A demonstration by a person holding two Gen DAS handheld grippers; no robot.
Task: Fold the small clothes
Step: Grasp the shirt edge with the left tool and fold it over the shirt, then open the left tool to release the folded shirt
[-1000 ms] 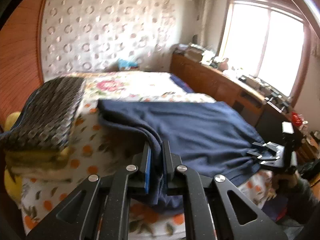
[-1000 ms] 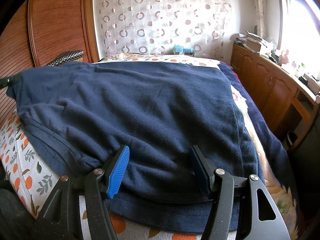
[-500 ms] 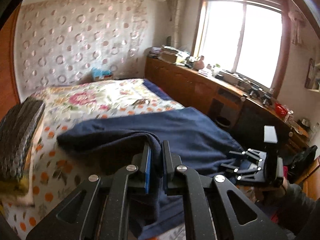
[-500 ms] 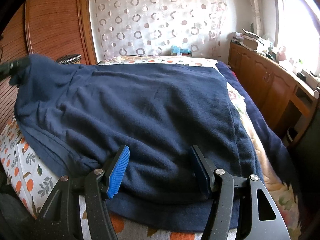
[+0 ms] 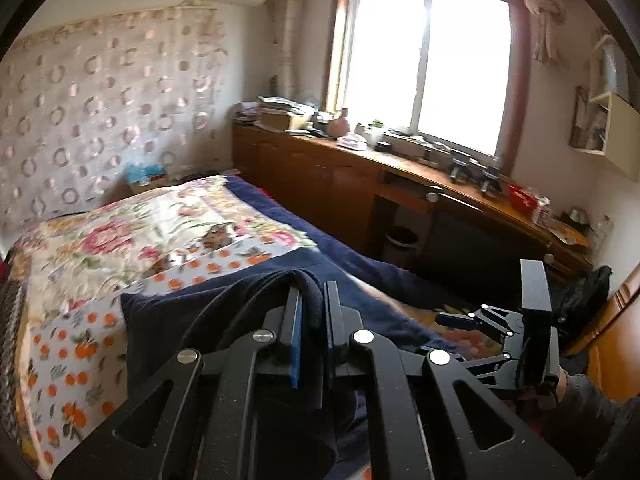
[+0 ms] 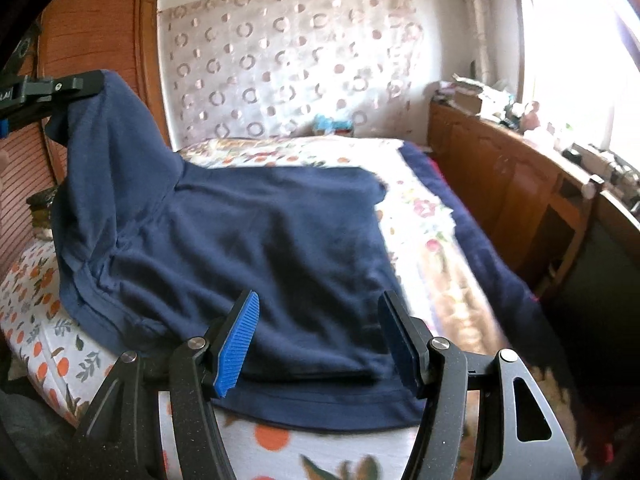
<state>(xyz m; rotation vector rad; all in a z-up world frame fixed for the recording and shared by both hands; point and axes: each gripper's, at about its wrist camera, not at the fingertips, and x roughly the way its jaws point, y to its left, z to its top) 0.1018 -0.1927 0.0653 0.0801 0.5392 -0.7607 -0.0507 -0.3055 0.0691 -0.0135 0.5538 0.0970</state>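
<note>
A navy blue garment [image 6: 260, 240] lies spread on the bed. My left gripper [image 5: 311, 308] is shut on a thick fold of it [image 5: 200, 320], and the cloth bulges up between the pads. In the right wrist view the left gripper [image 6: 80, 84] holds that corner high at the upper left, so the garment's left side hangs up off the bed in a peak. My right gripper [image 6: 320, 336] stands open over the garment's near hem, one pad on each side of a folded layer, neither pressing. It also shows in the left wrist view as the right gripper [image 5: 452, 334], low at the right.
The bed [image 6: 424, 216] has a floral quilt and an orange-print sheet [image 5: 72, 360]. A wooden cabinet [image 5: 332, 184] with a cluttered top runs along the right under the window. A dark bin [image 5: 400, 238] stands in its gap. A wooden wardrobe [image 6: 100, 40] is at the left.
My left gripper has risen and swung right with the garment corner, pulling the left side off the bed. The right gripper has shifted only slightly and stays open over the hem.
</note>
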